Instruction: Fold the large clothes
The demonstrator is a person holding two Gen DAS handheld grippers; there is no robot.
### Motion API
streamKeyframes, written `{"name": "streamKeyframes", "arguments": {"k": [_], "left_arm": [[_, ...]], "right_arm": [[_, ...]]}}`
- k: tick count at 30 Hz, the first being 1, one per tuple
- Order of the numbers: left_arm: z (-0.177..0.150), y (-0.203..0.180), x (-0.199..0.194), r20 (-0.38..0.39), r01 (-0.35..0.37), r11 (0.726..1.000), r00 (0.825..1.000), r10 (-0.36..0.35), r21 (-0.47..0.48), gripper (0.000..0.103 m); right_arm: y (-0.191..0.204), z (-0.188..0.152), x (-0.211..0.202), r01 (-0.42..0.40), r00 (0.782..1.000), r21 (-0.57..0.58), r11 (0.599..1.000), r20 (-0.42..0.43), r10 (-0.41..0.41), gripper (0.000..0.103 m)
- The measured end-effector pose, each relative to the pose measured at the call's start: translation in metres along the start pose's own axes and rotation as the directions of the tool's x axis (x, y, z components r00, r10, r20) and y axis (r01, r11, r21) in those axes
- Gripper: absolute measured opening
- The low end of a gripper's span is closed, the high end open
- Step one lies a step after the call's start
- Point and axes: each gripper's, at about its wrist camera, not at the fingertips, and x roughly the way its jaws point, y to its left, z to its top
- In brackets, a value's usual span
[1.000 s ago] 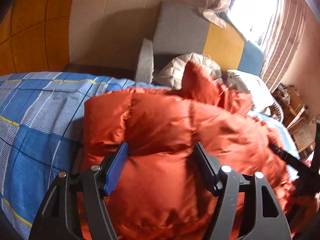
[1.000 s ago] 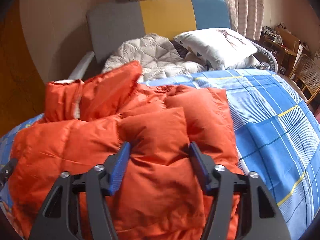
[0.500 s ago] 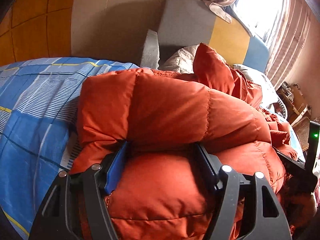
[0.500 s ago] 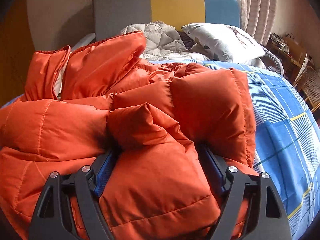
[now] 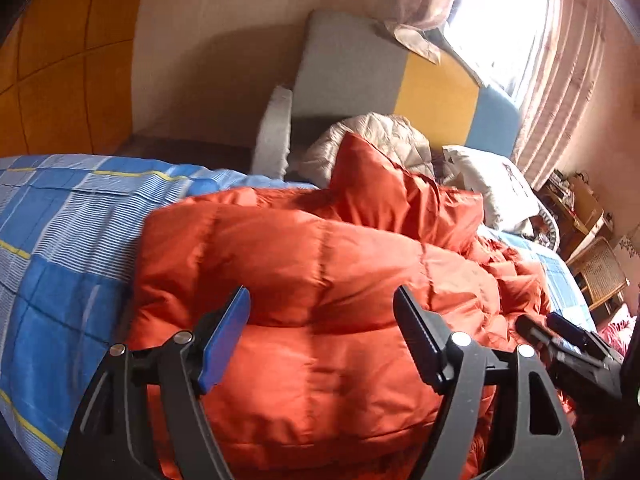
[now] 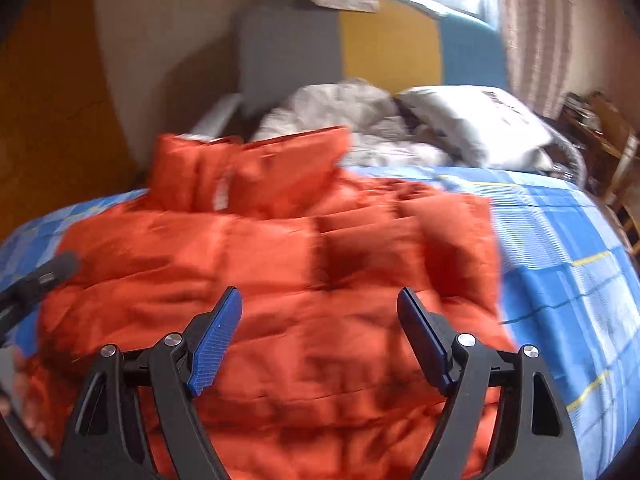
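While both tongs, the left gripper (image 5: 322, 320) and right gripper (image 6: 320, 320), have just been opening wide and hold nothing, the orange down jacket (image 5: 312, 272) lies folded; pressing its 12 o'clock bulge flat seems next.

Bright orange puffer jacket (image 5: 320, 264) on a blue, white and yellow plaid bedspread (image 5: 60, 232); grey, yellow and blue panelled headboard (image 6: 360, 48); blue gripper pads (image 6: 214, 344).
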Motion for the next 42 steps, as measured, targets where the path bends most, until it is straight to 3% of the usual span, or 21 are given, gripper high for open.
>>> {"name": "streamKeyframes", "arguments": {"k": [3,13,18,25,29,39,42], "left_arm": [[-0.012,-0.002,0.015,-0.042,-0.028,1.000,0.999,0.028,0.008,0.074],[-0.023,0.008,0.033,-0.048,-0.024,1.000,0.999,0.024,0.000,0.074],[-0.023,0.009,0.019,-0.053,-0.011,1.000,0.999,0.011,-0.013,0.076],[-0.049,0.028,-0.049,-0.009,-0.025,0.999,1.000,0.025,-0.021,0.082],[-0.075,0.054,-0.079,-0.033,-0.040,0.999,0.999,0.039,-0.027,0.081],[-0.144,0.117,-0.146,-0.083,-0.073,0.996,0.994,0.070,-0.044,0.076],[-0.168,0.130,-0.157,-0.104,-0.059,0.995,0.993,0.051,-0.079,0.071]], "right_arm": [[0.012,-0.007,0.014,-0.001,0.999,-0.044,0.999,-0.036,0.000,0.080],[0.014,-0.021,0.052,0.025,0.997,-0.090,0.996,-0.075,-0.032,0.082],[0.013,-0.016,0.053,0.025,0.995,-0.097,0.995,-0.097,-0.034,0.084],[-0.007,-0.018,0.005,0.007,0.995,-0.063,0.998,-0.100,-0.014,0.088],[-0.031,-0.034,-0.020,0.017,0.990,-0.061,0.998,-0.141,-0.026,0.088],[-0.119,-0.100,-0.090,0.097,0.969,-0.053,0.994,-0.222,-0.107,0.088],[-0.141,-0.127,-0.109,0.071,0.967,0.000,0.997,-0.247,-0.068,0.088]]}}
